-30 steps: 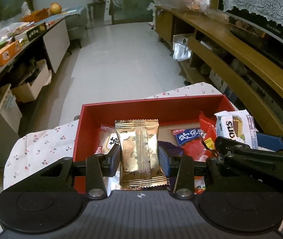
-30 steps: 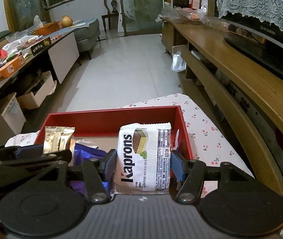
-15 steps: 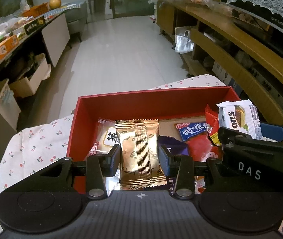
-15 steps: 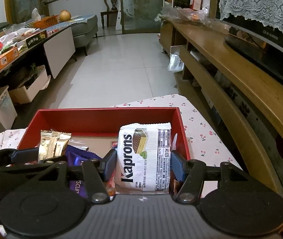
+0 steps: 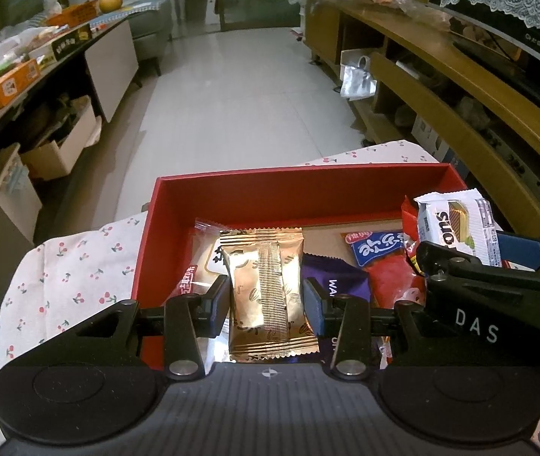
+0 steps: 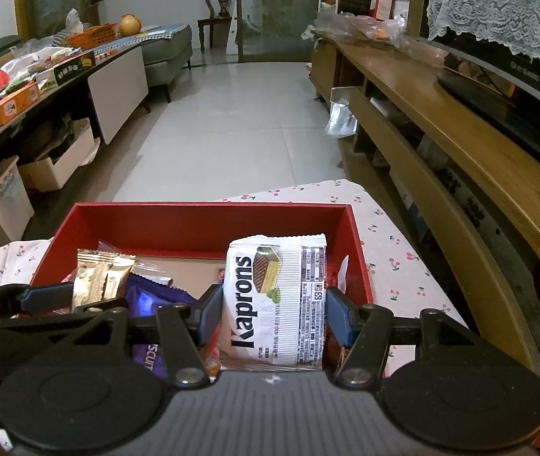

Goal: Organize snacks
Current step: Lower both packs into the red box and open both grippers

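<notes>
A red box (image 5: pixel 300 193) stands on a cherry-print cloth and holds several snacks. My left gripper (image 5: pixel 266 296) is shut on a gold snack packet (image 5: pixel 266 288), held upright over the box's near left part. My right gripper (image 6: pixel 273 315) is shut on a white Kaprons wafer packet (image 6: pixel 275 304), held upright over the box's (image 6: pixel 209 220) near right part. The wafer packet also shows in the left wrist view (image 5: pixel 456 228). In the box lie a purple biscuit packet (image 5: pixel 334 281), a blue-and-red packet (image 5: pixel 376 247) and a clear-wrapped snack (image 5: pixel 201 262).
The cherry-print cloth (image 5: pixel 72 277) covers the surface under the box. A long wooden TV bench (image 6: pixel 460 144) runs along the right. A cluttered counter (image 6: pixel 22 91) with boxes runs along the left. Tiled floor (image 6: pixel 239 129) lies ahead.
Both grippers keep hold of their packets. The views have shifted slightly, with the box seen from a little higher and nearer.
</notes>
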